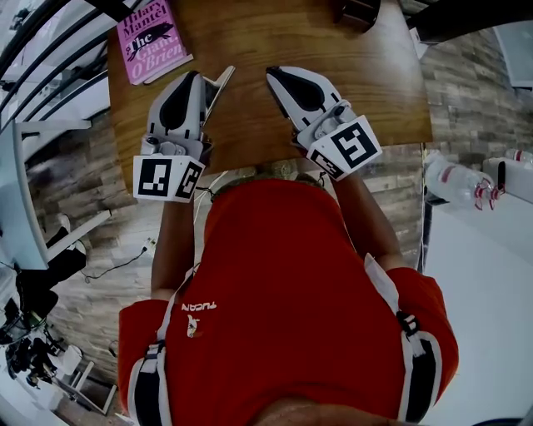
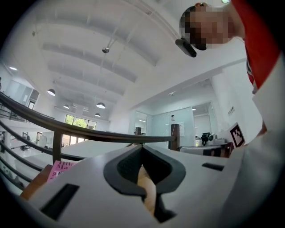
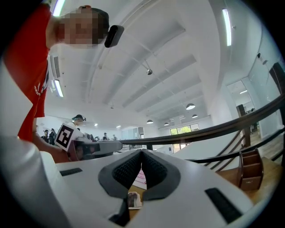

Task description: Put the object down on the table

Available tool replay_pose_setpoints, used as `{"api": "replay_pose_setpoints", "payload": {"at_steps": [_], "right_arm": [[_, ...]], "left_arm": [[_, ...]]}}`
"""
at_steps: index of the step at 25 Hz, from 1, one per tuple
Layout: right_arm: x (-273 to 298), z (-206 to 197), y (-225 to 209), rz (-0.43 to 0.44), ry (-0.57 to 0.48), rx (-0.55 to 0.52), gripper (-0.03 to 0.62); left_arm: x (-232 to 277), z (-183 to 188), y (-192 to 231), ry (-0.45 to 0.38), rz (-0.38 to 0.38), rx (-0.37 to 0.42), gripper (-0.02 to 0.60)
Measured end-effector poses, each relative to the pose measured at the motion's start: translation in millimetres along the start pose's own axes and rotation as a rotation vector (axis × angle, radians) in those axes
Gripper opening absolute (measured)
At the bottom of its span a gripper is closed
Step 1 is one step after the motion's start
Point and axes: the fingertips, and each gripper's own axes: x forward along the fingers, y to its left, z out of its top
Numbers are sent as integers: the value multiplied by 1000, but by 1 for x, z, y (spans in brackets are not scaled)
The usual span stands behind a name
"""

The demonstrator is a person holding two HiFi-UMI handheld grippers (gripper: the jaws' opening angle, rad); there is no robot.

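A pink paperback book point(image 1: 150, 37) lies flat at the far left corner of the wooden table point(image 1: 250, 42). Both grippers rest side by side at the table's near edge, jaws pointing away from me. My left gripper point(image 1: 226, 73) is shut, tips together, with nothing between them; only table wood shows behind the pads point(image 2: 129, 164). My right gripper point(image 1: 271, 73) is shut too and holds nothing. The book point(image 2: 60, 169) shows low on the left in the left gripper view. In the right gripper view the book point(image 3: 140, 177) peeks through the gap under the shut tips.
A dark wooden holder point(image 1: 360, 10) stands at the table's far edge, also to the right as the holder point(image 3: 250, 169). A plastic bottle point(image 1: 454, 183) lies on a white surface right of the table. A railing point(image 3: 213, 129) runs beyond the table.
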Motion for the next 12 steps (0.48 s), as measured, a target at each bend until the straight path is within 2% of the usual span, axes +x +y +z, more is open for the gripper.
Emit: {"api": "replay_pose_setpoints", "payload": {"at_steps": [5,12], "right_arm": [[-3,7,9,21,-18,-18,25],[-6,7,15,32,-8,-24,25]], "left_arm": [[-8,12,-8,-28,3,1,9],[-16,10,-11,-19,22,-7,9]]}}
